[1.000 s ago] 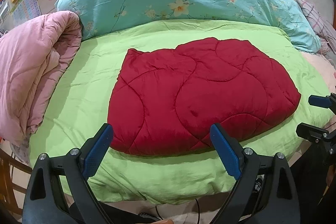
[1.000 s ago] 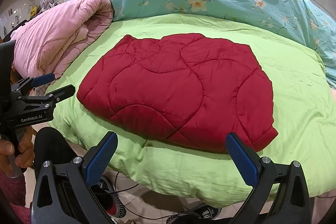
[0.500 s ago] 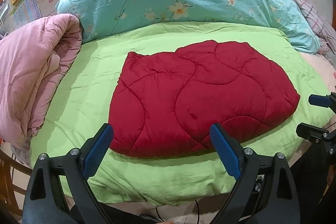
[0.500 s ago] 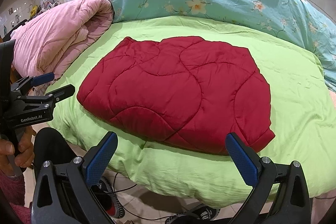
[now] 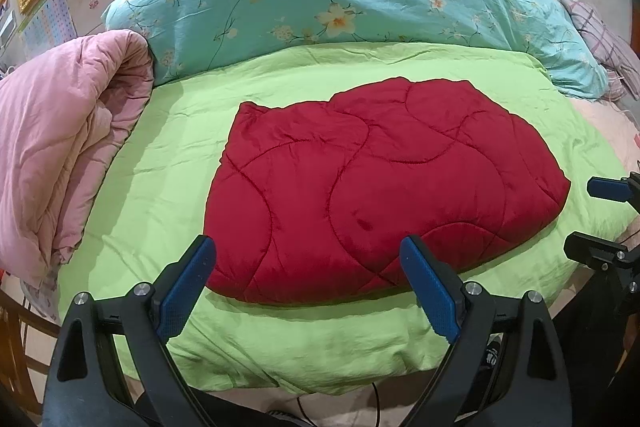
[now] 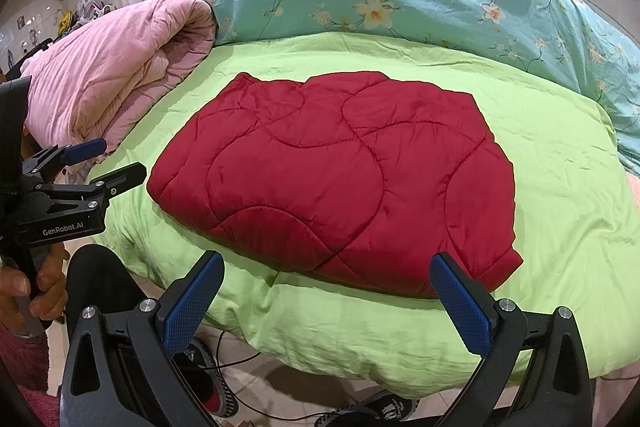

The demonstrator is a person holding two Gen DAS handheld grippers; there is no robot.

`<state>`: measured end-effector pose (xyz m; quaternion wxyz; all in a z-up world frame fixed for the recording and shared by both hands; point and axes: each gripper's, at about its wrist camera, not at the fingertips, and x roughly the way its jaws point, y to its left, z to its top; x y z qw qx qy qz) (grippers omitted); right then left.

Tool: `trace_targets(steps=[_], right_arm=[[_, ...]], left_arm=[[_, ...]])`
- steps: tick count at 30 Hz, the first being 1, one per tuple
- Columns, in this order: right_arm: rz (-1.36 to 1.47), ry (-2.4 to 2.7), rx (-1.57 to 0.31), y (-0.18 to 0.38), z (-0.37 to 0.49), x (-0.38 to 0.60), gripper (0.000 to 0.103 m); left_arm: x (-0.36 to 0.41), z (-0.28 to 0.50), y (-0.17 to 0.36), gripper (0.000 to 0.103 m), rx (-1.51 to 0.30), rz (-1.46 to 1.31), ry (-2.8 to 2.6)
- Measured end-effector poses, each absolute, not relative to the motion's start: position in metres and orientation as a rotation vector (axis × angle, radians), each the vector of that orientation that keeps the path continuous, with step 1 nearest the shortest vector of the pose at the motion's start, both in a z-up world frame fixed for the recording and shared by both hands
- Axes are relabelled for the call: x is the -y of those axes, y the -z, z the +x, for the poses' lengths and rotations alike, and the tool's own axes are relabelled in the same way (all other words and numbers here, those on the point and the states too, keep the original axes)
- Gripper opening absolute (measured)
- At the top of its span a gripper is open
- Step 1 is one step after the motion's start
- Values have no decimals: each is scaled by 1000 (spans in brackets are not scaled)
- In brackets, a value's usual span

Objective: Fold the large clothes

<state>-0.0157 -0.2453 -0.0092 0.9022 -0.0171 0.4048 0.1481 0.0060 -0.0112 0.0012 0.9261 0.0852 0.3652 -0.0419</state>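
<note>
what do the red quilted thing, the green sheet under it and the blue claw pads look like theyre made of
Red quilted garment: padded synthetic fabric, probably nylon or polyester, going by its slight sheen and the puffy panels between curved stitch lines.
Green sheet: matte woven cloth, likely cotton, with fine creases and no shine.
Blue pads: probably rubber or textured plastic, given the dotted grip pattern, mounted on black fingers that look like moulded plastic.

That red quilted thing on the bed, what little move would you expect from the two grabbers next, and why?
Probably both ease forward and down to its near edge. The red quilted garment lies flat on the green sheet, already folded into a compact shape. The left gripper and right gripper hover open short of it, touching nothing, so reaching that edge likely comes first.
</note>
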Motion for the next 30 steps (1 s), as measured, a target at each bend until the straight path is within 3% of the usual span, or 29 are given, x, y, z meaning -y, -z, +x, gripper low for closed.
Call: trace_targets(steps=[30], right_arm=[[-25,-298,-823,4,-5,245,103]], left_arm=[[14,15,-1,94,-739,166,90]])
